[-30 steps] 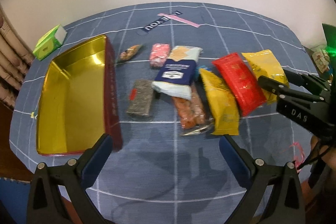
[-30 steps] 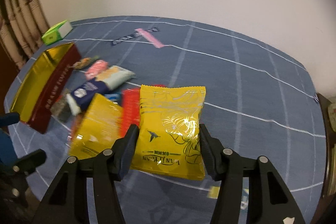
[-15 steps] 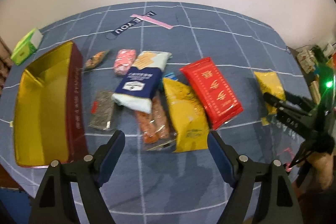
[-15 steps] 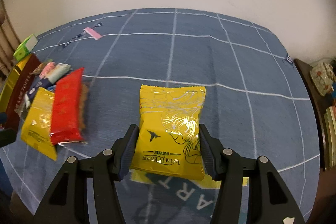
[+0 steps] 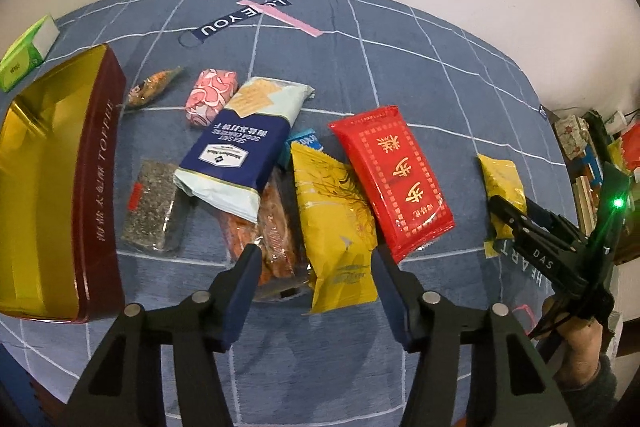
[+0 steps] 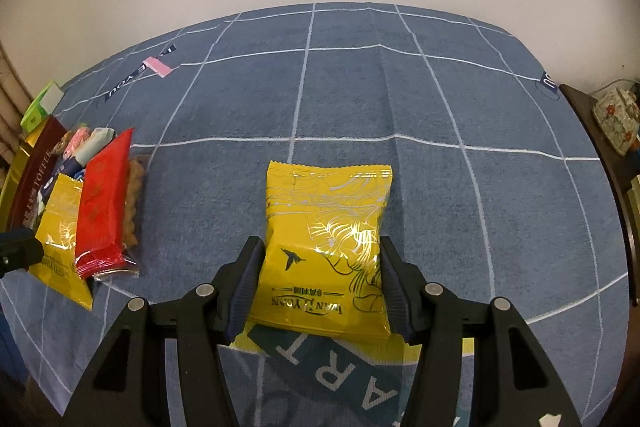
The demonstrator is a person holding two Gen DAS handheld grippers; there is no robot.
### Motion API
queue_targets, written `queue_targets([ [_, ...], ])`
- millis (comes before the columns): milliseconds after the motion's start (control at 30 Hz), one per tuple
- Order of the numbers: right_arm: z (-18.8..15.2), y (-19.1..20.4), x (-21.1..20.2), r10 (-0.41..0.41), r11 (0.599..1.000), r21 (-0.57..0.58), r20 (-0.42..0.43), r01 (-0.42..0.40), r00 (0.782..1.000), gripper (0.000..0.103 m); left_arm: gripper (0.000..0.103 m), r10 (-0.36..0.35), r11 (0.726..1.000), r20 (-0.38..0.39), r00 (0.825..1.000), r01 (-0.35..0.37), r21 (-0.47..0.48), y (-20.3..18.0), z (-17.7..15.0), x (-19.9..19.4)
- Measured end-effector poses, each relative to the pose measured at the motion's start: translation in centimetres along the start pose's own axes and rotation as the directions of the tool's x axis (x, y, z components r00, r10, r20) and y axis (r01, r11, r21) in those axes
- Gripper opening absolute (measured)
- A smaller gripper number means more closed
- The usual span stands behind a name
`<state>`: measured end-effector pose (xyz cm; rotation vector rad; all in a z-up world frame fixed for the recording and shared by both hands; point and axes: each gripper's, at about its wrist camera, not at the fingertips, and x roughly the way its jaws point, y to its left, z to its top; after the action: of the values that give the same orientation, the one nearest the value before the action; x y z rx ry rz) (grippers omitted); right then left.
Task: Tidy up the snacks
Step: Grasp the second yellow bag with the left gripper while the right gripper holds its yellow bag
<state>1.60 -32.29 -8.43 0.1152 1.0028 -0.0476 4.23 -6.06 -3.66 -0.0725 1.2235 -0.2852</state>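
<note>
Right gripper (image 6: 320, 283): its jaws clamp the lower sides of a yellow foil packet (image 6: 326, 247), which sits low over open blue cloth (image 6: 400, 107), well apart from the pile.
Left gripper (image 5: 316, 279): its jaws are closing, pads not yet pressing; the near end of a second yellow packet (image 5: 334, 227) and a clear bag of orange snacks (image 5: 272, 235) lie between them.
Handling: the foil packets look light, puffy, slick and crushable; grip across the sides near one end, gently.
Red packet (image 5: 390, 183): flat, probably stiffer; take it across its narrow width.
Gold tin (image 5: 40, 187): open at the left, the likely destination.
</note>
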Motion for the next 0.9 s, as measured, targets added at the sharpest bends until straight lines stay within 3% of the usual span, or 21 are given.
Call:
queue_targets([
  [300,-0.1,0.1,-0.1,-0.003,1.0,-0.014,0.01,0.003,1.0,0.054,0.039,-0.056,0.998,-0.016,0.998,0.056,-0.028,-0.1,0.6,0.9],
  [500,-0.1,0.2,0.1,-0.008,1.0,-0.023,0.011,0.008,1.0,0.055,0.037,-0.065,0.998,-0.01,0.998,0.065,-0.017,-0.5,1.0,1.2],
  [600,-0.1,0.2,0.0,-0.006,1.0,-0.024,0.01,0.006,1.0,0.055,0.025,-0.07,0.997,-0.005,0.998,0.07,-0.018,-0.7,1.1,1.2],
  [900,-0.1,0.3,0.1,-0.009,1.0,-0.025,0.01,0.009,1.0,0.056,0.025,-0.075,0.995,-0.029,0.997,0.073,-0.061,-0.3,1.2,2.2],
])
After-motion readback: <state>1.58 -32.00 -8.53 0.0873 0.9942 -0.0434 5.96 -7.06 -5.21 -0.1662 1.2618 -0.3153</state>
